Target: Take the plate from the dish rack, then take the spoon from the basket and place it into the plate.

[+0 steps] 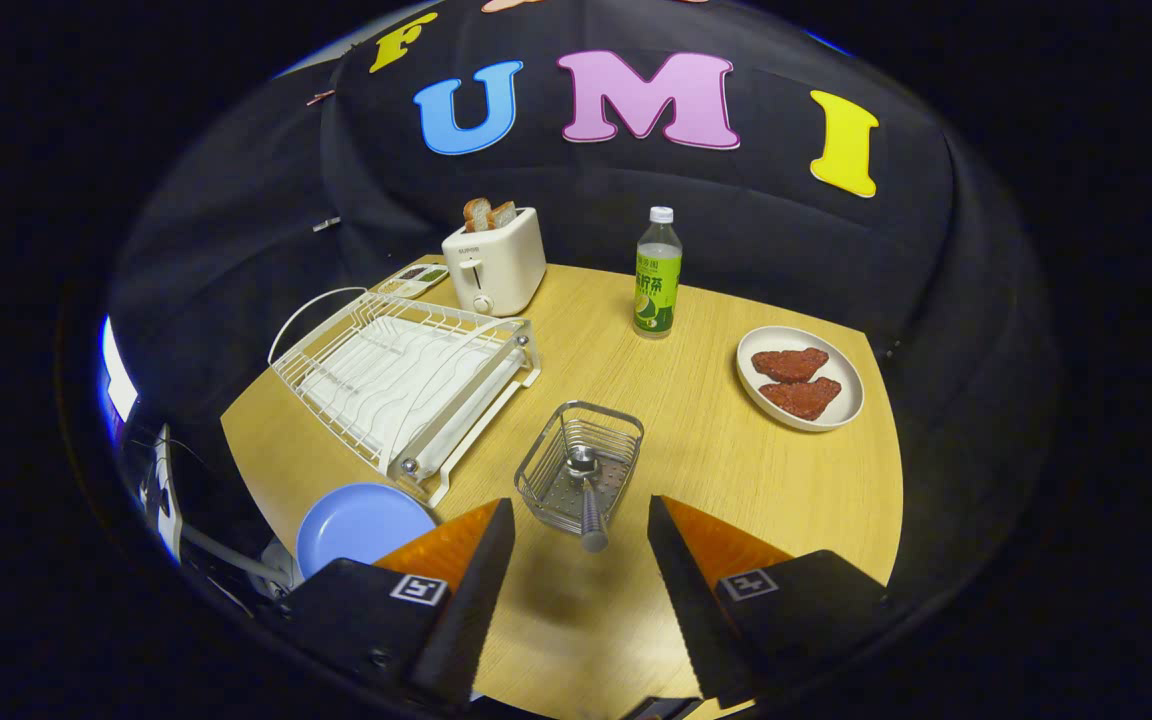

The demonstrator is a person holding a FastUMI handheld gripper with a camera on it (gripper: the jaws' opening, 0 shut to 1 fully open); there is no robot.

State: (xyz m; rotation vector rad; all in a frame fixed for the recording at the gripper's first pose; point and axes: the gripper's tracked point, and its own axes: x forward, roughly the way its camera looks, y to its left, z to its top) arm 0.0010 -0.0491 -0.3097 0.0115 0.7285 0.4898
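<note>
A blue plate (361,525) lies flat on the wooden table (736,480), just left of my left finger and in front of the white dish rack (401,380), whose slots hold no dishes. The wire basket (579,465) stands just ahead of my fingers. A metal spoon (588,495) lies in it, bowl down inside and handle sticking out over the near rim toward me. My gripper (581,520) is open, with its fingers well apart. The spoon's handle end lies roughly in line with the gap between the fingertips, untouched.
A white toaster (494,262) with bread slices stands beyond the rack, a small tray (414,278) to its left. A green-labelled bottle (657,275) stands mid-table at the back. A white plate with two brown meat pieces (801,378) sits to the right.
</note>
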